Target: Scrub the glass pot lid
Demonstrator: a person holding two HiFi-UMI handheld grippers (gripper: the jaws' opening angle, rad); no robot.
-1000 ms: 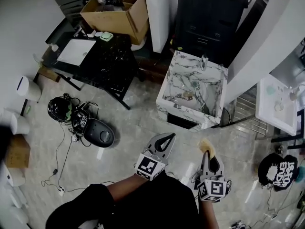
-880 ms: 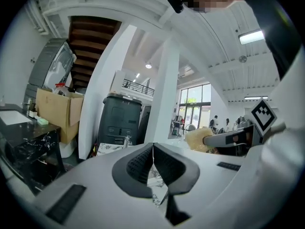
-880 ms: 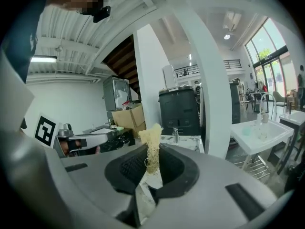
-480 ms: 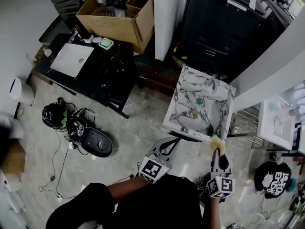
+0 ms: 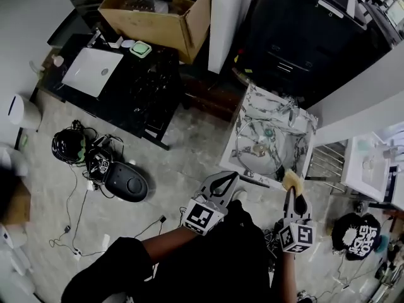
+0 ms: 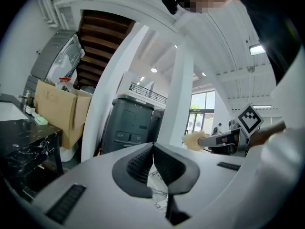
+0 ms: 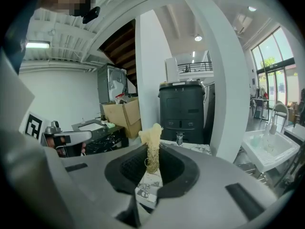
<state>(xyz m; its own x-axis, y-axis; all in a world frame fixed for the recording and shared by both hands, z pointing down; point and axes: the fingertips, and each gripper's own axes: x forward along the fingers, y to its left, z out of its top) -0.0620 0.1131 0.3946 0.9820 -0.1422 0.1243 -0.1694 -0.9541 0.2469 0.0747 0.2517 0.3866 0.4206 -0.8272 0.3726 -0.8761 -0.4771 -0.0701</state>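
Glass lid (image 5: 257, 149): lies flat in the basin of the marble sink (image 5: 235, 145), ahead of both grippers and touched by neither.
Right gripper (image 5: 292, 193): jaws pressed together on a pale, fibrous scrubber (image 5: 291, 180), whose tuft sticks out past the tips, just short of the sink's near rim.
Left gripper (image 5: 226, 178): jaws meet with nothing between them; it hangs over the floor beside the sink.
Step in hand: the approach, by my reading; no scrubbing has begun.
Next move: likely carry the scrubber over the rim and down onto the lid, with the left gripper opening to steady the lid.
Head view only: shows the lid and where it sits.
Right gripper view: shows the grip on the scrubber and the tap (image 7: 179, 139), but not the lid.
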